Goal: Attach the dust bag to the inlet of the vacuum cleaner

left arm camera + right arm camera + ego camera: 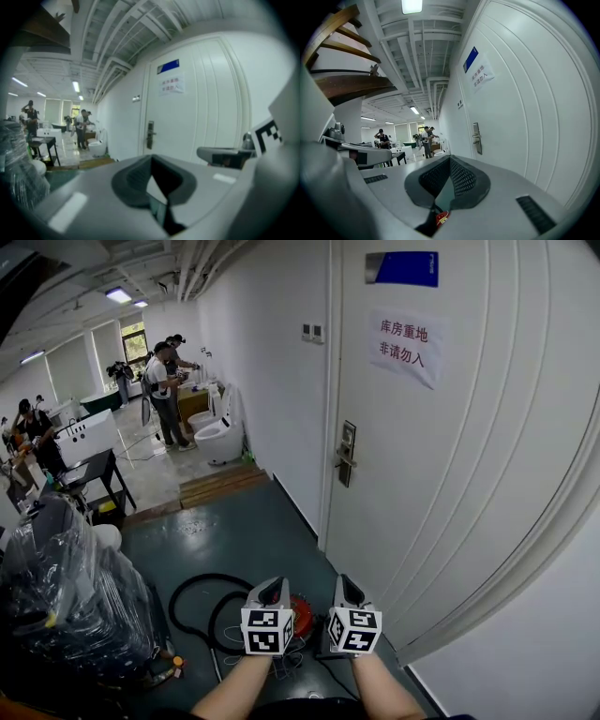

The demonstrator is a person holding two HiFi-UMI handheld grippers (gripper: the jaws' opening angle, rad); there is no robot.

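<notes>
In the head view both grippers are held up side by side at the bottom centre, pointing away from me toward the floor and the white door. My left gripper [273,584] is shut and holds nothing; in its own view [151,159] the dark pads meet at the tip. The right gripper [346,581] looks the same, its ribbed pads closed together with nothing between them [450,159]. A bit of the red vacuum cleaner [300,613] shows on the floor between and behind the two grippers, mostly hidden by them. No dust bag is in any view.
A black hose [202,601] loops on the green floor left of the grippers. A plastic-wrapped bulky thing [66,596] stands at the left. The white door [450,427] with its handle [346,457] fills the right. Several people [164,390] and toilets [220,437] are far back.
</notes>
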